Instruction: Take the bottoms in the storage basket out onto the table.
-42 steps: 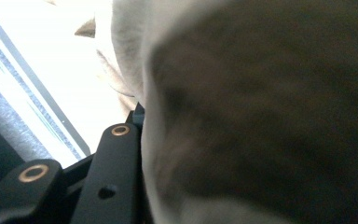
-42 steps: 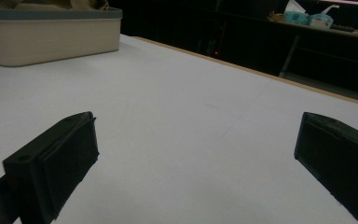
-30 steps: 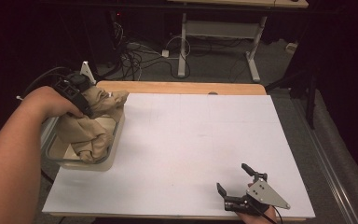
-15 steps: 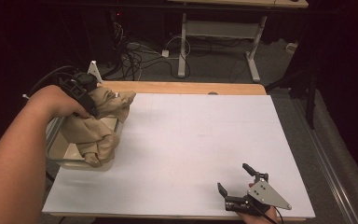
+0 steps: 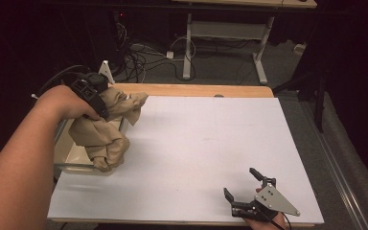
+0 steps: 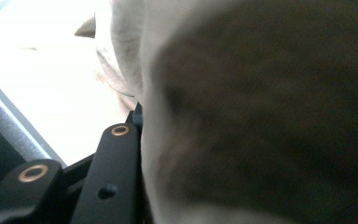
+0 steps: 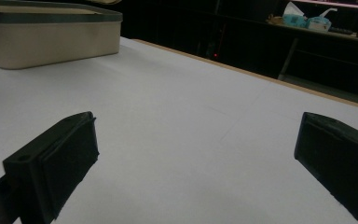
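Note:
A crumpled beige cloth hangs above a shallow cream bin at the table's left edge. My left gripper is shut on the cloth's top, and the fabric's lower folds trail over the bin's near right corner. Up close, the cloth presses against one black jaw, hiding the other. My right gripper rests low at the table's front right, open, with nothing between its black pads. The bin appears far off in the right gripper view.
A white sheet covers the table, with a wooden strip along its far edge. Behind it stand a desk frame and floor cables. A dark rail runs along the right side.
My left gripper has risen and drawn the cloth up out of the bin, toward the table. The right gripper has stayed put.

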{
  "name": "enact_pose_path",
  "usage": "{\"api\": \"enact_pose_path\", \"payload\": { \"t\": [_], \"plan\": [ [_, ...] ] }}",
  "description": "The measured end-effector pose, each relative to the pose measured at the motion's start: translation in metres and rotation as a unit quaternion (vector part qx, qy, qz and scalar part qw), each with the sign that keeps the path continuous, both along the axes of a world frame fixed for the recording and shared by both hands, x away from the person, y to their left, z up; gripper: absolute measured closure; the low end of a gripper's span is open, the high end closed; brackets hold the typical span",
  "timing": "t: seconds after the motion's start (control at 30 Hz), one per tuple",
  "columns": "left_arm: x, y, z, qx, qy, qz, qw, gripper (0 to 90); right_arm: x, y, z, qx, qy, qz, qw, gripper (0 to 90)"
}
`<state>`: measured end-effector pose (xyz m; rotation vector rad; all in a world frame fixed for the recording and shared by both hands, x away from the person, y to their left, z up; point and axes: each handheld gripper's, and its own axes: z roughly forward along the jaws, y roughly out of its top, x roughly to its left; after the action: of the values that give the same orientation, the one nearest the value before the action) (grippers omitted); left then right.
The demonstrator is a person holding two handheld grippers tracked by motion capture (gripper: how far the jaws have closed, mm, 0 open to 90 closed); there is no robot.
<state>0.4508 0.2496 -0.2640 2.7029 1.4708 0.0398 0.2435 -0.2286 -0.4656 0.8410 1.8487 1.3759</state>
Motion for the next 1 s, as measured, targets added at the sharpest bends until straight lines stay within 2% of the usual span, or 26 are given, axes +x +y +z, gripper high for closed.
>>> {"api": "enact_pose_path", "payload": {
  "t": [0.37,1.0],
  "plan": [
    [-0.003,-0.017,0.008,0.000,-0.006,-0.012,0.9999,61.7,-0.001,0.000,0.001,-0.001,-0.002,0.001,1.0000,0.4],
    [0.001,-0.070,0.000,-0.002,-0.006,-0.054,0.9985,61.6,-0.002,-0.001,0.001,0.001,-0.001,0.001,1.0000,0.4]
  ]
}}
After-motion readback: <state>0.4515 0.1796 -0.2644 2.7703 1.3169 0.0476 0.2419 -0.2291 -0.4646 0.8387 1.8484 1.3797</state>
